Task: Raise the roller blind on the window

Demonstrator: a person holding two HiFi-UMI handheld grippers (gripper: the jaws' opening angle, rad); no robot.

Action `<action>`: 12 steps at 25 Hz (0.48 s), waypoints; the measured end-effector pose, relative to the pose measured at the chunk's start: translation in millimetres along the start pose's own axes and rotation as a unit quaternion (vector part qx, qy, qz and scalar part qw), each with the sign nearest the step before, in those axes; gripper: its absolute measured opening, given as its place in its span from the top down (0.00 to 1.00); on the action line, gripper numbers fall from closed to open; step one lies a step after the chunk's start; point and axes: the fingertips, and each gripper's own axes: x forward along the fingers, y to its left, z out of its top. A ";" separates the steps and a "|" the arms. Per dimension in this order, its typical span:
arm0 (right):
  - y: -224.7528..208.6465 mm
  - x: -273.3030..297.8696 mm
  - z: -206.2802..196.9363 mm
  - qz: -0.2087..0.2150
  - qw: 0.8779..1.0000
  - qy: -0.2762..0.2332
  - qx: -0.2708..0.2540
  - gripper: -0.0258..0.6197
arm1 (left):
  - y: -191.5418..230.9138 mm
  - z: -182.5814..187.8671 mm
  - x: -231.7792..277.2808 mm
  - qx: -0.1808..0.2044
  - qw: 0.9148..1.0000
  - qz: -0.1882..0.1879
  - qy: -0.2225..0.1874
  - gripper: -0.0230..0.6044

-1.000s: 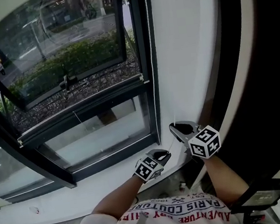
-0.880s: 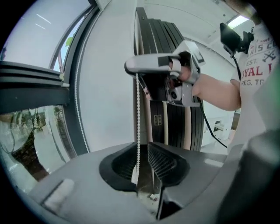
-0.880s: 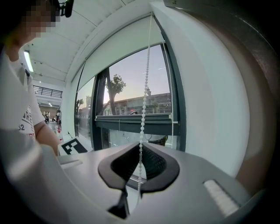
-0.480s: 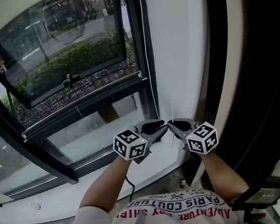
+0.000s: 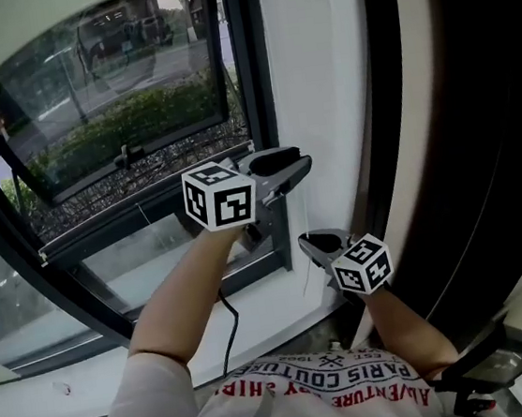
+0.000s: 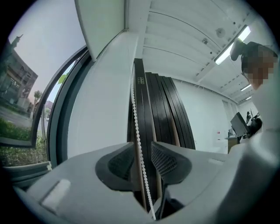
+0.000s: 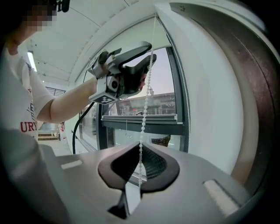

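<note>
My left tongs (image 6: pixel 142 151) have just been opening, and their view shows the chain (image 6: pixel 138 131) running loose between the spread pads. The right tongs (image 7: pixel 139 164) sit lower and are clamped on that same chain, as their own view shows. In the head view I can barely see it, beside the window (image 5: pixel 137 124) frame.

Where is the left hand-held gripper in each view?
Head view: left hand-held gripper, centre of picture.
Left gripper view: hand-held gripper bottom centre, jaws just opening, bead chain between them.
Right gripper view: hand-held gripper upper left of centre.
Shared landmark: dark window frame.
</note>
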 end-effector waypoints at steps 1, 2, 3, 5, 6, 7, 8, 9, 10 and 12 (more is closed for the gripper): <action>0.4 1.5 -0.4 0.001 1.000 0.000 0.000 0.94 | 2.3 4.2 2.2 0.003 1.000 0.003 0.001 0.76; 1.0 3.0 -0.8 0.002 1.000 0.000 0.000 0.94 | 4.8 7.3 4.2 0.003 1.000 0.005 0.003 0.76; 1.9 4.3 -1.3 0.003 1.000 0.001 0.001 0.94 | 7.3 9.6 5.9 0.001 1.000 0.008 0.004 0.76; 4.3 6.8 -2.3 0.007 1.000 0.002 0.001 0.94 | 11.6 12.4 8.1 -0.005 1.000 0.013 0.006 0.76; 5.3 8.1 -2.5 0.009 1.000 0.004 0.000 0.94 | 13.2 13.2 8.7 -0.006 1.000 0.015 0.008 0.76; 6.0 9.3 -2.4 0.010 1.000 0.007 -0.002 0.94 | 14.5 13.8 9.2 -0.006 1.000 0.019 0.011 0.79; 6.4 10.3 -2.1 0.010 1.000 0.009 -0.004 0.94 | 16.0 14.5 9.2 -0.006 1.000 0.024 0.014 0.85; 6.4 10.8 -1.8 0.010 1.000 0.010 -0.005 0.94 | 17.6 15.2 8.8 -0.007 0.999 0.030 0.016 0.90; 6.1 11.1 -1.7 0.009 1.000 0.011 -0.004 0.94 | 19.0 15.5 8.4 -0.010 0.999 0.035 0.018 0.92; 5.1 11.2 -1.7 0.008 1.000 0.009 -0.002 0.94 | 20.3 15.2 7.7 -0.015 0.999 0.042 0.020 0.94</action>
